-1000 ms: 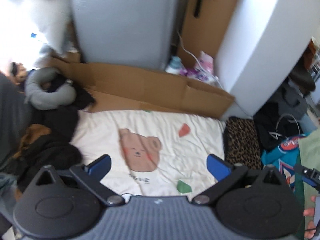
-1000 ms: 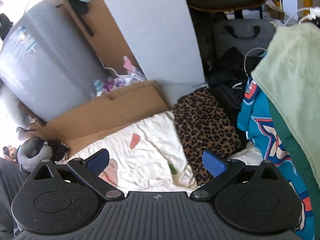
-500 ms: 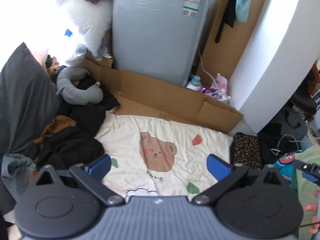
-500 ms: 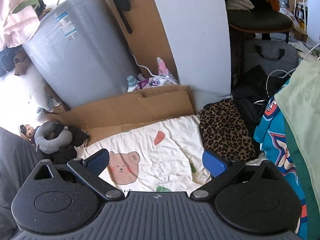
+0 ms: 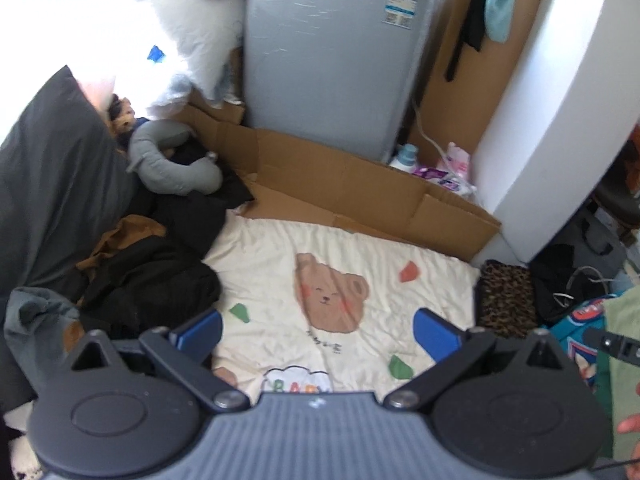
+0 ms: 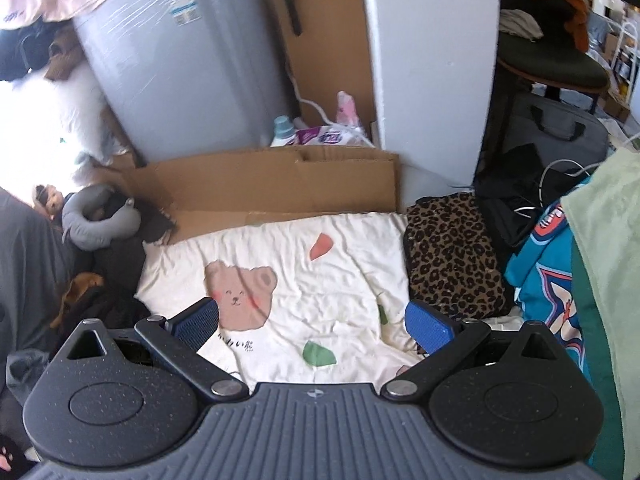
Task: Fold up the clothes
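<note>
A cream blanket with a bear print (image 5: pixel 340 280) (image 6: pixel 320 280) lies flat ahead of both grippers. Left of it sits a heap of black and brown clothes (image 5: pixel 160 268) (image 6: pixel 100 280). To its right lie a leopard-print garment (image 5: pixel 506 300) (image 6: pixel 452 256), a teal printed garment (image 6: pixel 548 280) and a pale green cloth (image 6: pixel 604 272). My left gripper (image 5: pixel 318 330) is open above the blanket's near part, holding nothing. My right gripper (image 6: pixel 312 322) is open too, with only blanket between its blue pads.
Flattened cardboard (image 5: pixel 340 188) (image 6: pixel 272 180) borders the blanket's far edge, with a grey appliance (image 5: pixel 332 48) (image 6: pixel 180 60) and a white pillar (image 5: pixel 552 100) behind. A grey neck pillow (image 5: pixel 172 160), a dark pillow (image 5: pixel 52 176), bottles and cables (image 6: pixel 316 128) crowd the edges.
Both wrist views have pulled back and tilted up, so more of the blanket, appliance and clothes heap shows. Both grippers stayed open and empty.
</note>
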`<state>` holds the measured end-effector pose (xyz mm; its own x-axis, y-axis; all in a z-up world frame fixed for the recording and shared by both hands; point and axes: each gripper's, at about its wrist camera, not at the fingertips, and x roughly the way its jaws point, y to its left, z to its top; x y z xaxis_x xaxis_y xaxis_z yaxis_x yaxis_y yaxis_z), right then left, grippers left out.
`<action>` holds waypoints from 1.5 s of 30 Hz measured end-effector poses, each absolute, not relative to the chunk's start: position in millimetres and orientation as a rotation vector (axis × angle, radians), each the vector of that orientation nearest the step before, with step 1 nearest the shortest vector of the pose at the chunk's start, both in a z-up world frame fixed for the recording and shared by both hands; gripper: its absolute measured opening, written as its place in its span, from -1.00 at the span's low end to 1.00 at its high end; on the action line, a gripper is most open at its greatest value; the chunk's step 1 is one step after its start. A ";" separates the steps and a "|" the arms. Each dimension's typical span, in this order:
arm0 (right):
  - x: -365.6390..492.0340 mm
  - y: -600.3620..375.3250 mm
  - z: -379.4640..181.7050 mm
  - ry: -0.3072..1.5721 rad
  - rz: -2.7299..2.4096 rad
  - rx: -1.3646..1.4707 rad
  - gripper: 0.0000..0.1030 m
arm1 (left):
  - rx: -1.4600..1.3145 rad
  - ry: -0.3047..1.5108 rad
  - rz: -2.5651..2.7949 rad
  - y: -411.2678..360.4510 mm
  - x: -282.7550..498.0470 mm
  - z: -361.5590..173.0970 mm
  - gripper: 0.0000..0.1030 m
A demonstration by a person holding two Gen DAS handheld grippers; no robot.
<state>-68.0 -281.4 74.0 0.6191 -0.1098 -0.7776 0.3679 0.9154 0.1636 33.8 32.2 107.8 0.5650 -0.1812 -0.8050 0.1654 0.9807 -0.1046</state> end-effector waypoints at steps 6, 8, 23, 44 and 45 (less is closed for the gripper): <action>-67.6 -257.4 67.4 0.902 -0.247 0.256 0.98 | -0.027 0.972 -0.175 40.4 20.8 88.8 0.99; -68.9 -251.7 65.7 0.909 -0.234 0.246 0.98 | -0.024 0.985 -0.175 41.7 18.0 80.9 0.99; -92.6 -226.9 72.7 0.928 -0.174 0.223 0.98 | -0.024 1.031 -0.168 29.3 -6.9 46.5 0.99; -114.3 -194.8 58.1 0.969 -0.082 0.214 0.98 | 0.032 1.028 -0.183 3.1 -20.5 21.0 0.99; -114.8 -194.5 58.1 0.966 -0.089 0.208 0.98 | 0.037 1.030 -0.183 2.2 -20.7 19.5 0.99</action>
<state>-114.8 -194.5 58.1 0.5666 0.0176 -0.8238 0.1676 0.9764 0.1361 -20.7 2.2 19.5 0.5015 -0.1338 -0.8548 0.1683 0.9842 -0.0553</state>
